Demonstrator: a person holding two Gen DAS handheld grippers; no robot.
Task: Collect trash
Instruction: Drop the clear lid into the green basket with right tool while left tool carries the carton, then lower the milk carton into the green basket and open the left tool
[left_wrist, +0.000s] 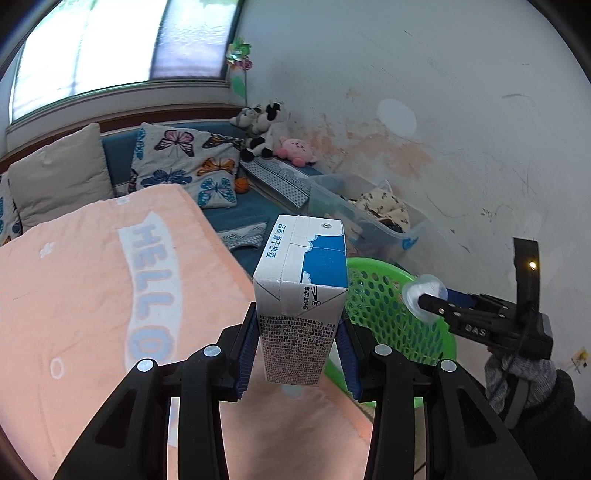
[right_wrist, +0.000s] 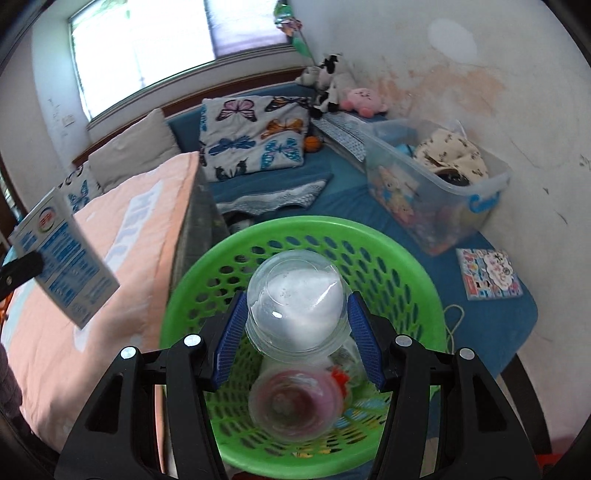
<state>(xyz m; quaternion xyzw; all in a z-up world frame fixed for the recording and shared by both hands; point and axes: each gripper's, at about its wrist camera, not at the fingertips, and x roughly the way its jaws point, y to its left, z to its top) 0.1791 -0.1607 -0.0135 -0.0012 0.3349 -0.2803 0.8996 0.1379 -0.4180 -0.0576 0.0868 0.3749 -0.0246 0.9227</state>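
Note:
My left gripper (left_wrist: 297, 350) is shut on a blue and white milk carton (left_wrist: 301, 291) and holds it above the orange towel, just left of the green mesh basket (left_wrist: 399, 317). The carton also shows in the right wrist view (right_wrist: 62, 258). My right gripper (right_wrist: 297, 332) is shut on a clear plastic cup (right_wrist: 299, 310) and holds it over the green basket (right_wrist: 406, 266). In the left wrist view the right gripper (left_wrist: 424, 302) holds the cup (left_wrist: 423, 295) above the basket's right rim. Another clear cup with pink inside (right_wrist: 295, 402) lies in the basket.
An orange towel with "HELLO" (left_wrist: 110, 295) covers the surface at left. Behind are a blue couch (right_wrist: 332, 192), butterfly pillows (right_wrist: 255, 136), plush toys (right_wrist: 362, 98), a clear storage bin (right_wrist: 439, 192) and a picture book (right_wrist: 487, 273). A stained white wall (left_wrist: 443, 129) is at right.

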